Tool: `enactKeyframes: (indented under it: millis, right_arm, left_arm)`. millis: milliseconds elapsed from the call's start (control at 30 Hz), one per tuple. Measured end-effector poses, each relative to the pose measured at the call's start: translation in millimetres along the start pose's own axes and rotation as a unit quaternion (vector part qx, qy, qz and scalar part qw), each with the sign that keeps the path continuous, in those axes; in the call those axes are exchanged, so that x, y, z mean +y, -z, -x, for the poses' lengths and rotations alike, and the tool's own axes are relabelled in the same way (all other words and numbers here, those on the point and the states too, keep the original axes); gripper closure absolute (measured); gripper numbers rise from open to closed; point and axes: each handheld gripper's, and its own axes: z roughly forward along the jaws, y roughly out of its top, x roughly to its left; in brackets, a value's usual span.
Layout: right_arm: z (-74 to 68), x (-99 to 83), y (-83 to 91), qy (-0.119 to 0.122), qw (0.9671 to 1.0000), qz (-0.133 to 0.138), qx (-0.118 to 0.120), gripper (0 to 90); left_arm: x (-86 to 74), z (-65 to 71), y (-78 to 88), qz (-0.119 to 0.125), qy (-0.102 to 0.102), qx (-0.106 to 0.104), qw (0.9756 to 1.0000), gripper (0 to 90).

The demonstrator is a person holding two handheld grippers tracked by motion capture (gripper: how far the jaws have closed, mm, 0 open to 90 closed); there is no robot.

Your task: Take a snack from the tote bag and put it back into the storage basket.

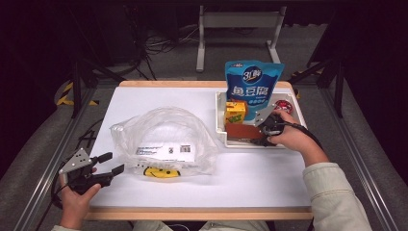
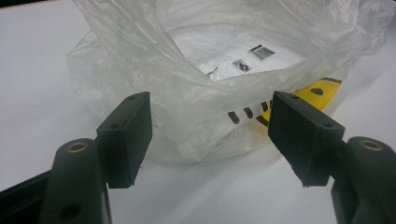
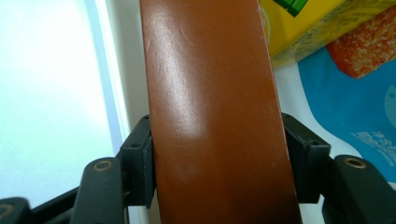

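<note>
A glossy brown box [image 3: 210, 93] runs up between my right gripper's [image 3: 217, 158] jaws, with both black pads against its sides. In the high view this box [image 1: 243, 131] lies in the white tray [image 1: 220, 115], and the right gripper [image 1: 260, 137] reaches in from the right. A clear plastic bag [image 1: 163, 139] with a yellow smiley print [image 1: 161, 172] sits mid-table with its mouth gaping. My left gripper [image 1: 113, 162] rests at the front left, open and just short of the bag. Its pads [image 2: 128, 135] stand wide apart before the bag's [image 2: 210, 70] crumpled wall, touching nothing.
A blue pouch [image 1: 254, 84] stands upright at the tray's back, with a yellow carton [image 1: 235, 111] in front of it and a red round item [image 1: 284, 106] at the right. Beside the carton [image 3: 317, 23] lies an orange-red packet [image 3: 369, 46]. The table edges are wood-trimmed.
</note>
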Motion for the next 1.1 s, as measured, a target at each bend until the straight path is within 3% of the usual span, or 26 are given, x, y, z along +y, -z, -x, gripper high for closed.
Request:
enactKeyframes:
  millis: [167,600,800,1100]
  right_arm:
    - [5.2,-1.9,3.4,0.010,0.9993,-0.035,0.006,41.4]
    - [4.9,-2.0,2.8,0.019,0.9988,-0.039,0.024,37.4]
    - [4.4,0.6,4.1,0.003,0.9996,-0.023,0.013,29.0]
    - [0.1,14.4,-1.5,0.019,0.9998,0.000,0.010,29.5]
  left_arm:
    - [0.0,0.1,-0.3,0.000,0.001,0.000,1.0000,31.2]
    - [0.1,0.0,-0.2,0.000,0.001,0.000,1.0000,31.1]
    - [0.1,-0.2,0.1,0.001,0.000,0.000,1.0000,31.1]
    - [0.1,0.2,-0.1,0.000,0.001,0.000,1.0000,31.1]
